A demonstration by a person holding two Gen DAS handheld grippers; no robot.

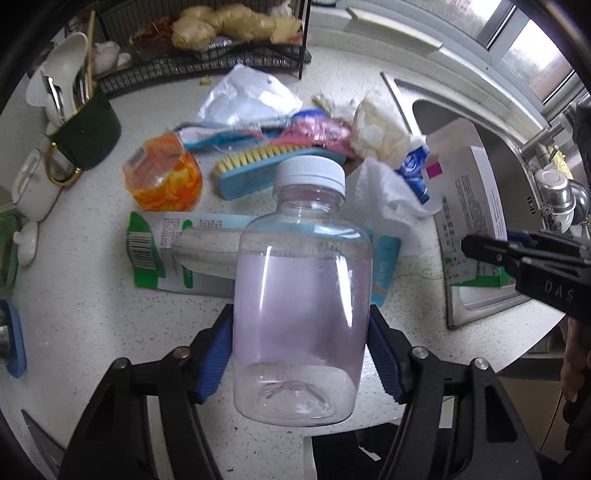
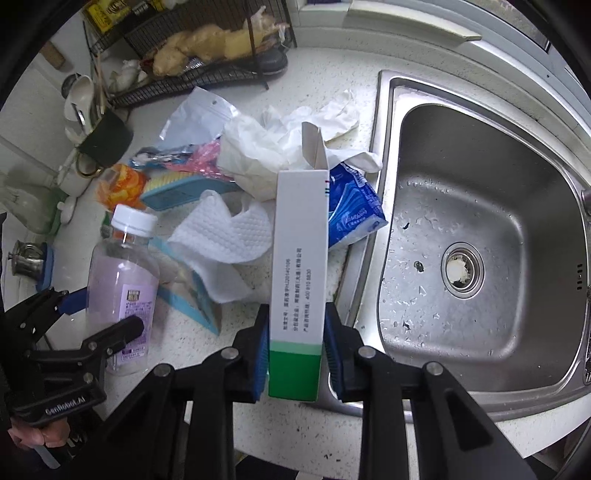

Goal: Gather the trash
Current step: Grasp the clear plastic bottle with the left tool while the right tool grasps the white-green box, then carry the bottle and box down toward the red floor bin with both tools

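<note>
My left gripper [image 1: 300, 332] is shut on a clear plastic bottle [image 1: 301, 295] with a white cap, held above the counter; it also shows in the right wrist view [image 2: 122, 291]. My right gripper [image 2: 295, 343] is shut on a white and green carton box [image 2: 300, 266], its top flap open; the box shows in the left wrist view [image 1: 469, 206]. Trash lies on the white counter [image 1: 92, 314]: a flattened green and white box [image 1: 162, 251], an orange wrapper [image 1: 164, 177], white tissues [image 2: 221, 236], a blue tissue pack [image 2: 351, 206], a clear bag [image 2: 199, 118].
A steel sink [image 2: 480, 229] lies to the right, wet inside. A blue scrub brush [image 1: 255, 170], a dark green mug with utensils [image 1: 86, 136], a white pot [image 1: 33, 188] and a black wire rack with ginger [image 1: 221, 26] stand at the back and left.
</note>
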